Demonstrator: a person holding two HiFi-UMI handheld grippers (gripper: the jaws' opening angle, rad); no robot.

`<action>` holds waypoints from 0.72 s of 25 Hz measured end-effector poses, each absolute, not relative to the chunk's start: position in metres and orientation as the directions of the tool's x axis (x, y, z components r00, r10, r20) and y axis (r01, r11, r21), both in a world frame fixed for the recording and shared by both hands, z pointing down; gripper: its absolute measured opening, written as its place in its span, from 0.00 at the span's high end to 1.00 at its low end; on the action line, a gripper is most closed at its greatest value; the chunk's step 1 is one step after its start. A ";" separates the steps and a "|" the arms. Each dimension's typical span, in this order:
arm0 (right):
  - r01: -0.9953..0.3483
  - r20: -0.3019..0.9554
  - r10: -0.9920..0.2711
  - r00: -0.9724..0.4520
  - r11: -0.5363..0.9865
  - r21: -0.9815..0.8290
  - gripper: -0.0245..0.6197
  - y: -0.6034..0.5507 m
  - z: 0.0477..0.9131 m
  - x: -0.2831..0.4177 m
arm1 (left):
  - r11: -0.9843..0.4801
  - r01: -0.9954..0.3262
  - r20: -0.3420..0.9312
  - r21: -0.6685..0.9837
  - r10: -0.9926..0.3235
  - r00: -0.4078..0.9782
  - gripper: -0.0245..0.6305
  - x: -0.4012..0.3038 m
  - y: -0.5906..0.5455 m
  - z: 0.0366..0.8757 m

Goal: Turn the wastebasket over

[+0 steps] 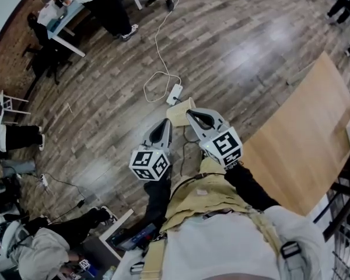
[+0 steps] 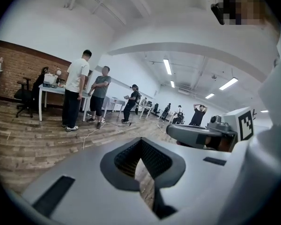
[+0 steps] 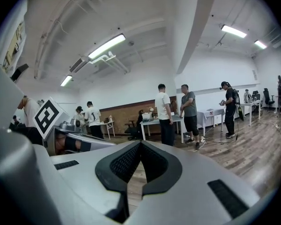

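In the head view a beige box-shaped thing (image 1: 179,111), which may be the wastebasket, stands on the wooden floor just beyond both gripper tips. My left gripper (image 1: 165,123) is shut and holds nothing, its tip close to the beige thing's near left side. My right gripper (image 1: 191,113) also looks shut and holds nothing, with its tip at the near right side. The two grippers are held side by side, pointing forward and slightly down. The left gripper (image 2: 140,140) sees only floor and room past its jaws, and so does the right gripper (image 3: 140,144). Neither gripper view shows the beige thing.
A white power strip (image 1: 174,93) with a looping cable (image 1: 157,45) lies on the floor just beyond the beige thing. A wooden tabletop (image 1: 306,133) stands at the right. Several people stand by white tables (image 2: 49,90) further off. A seated person (image 1: 41,244) is at the lower left.
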State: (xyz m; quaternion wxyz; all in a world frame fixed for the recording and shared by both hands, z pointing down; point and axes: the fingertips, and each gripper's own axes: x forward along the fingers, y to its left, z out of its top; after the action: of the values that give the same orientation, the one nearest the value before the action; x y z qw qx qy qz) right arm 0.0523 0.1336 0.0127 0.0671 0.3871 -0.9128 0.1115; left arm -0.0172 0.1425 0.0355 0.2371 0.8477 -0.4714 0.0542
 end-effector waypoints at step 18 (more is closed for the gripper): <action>-0.754 0.465 -0.607 -0.645 0.606 -0.255 0.93 0.040 0.165 0.071 | -0.292 -0.858 0.567 0.422 -0.654 0.501 0.96 -0.034 0.068 0.201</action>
State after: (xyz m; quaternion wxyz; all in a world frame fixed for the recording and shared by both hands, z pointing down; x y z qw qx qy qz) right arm 0.0705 0.0402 0.1648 0.1684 0.3865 -0.8800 0.2187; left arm -0.0344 0.0676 0.2008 0.3540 0.7907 -0.4782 0.1444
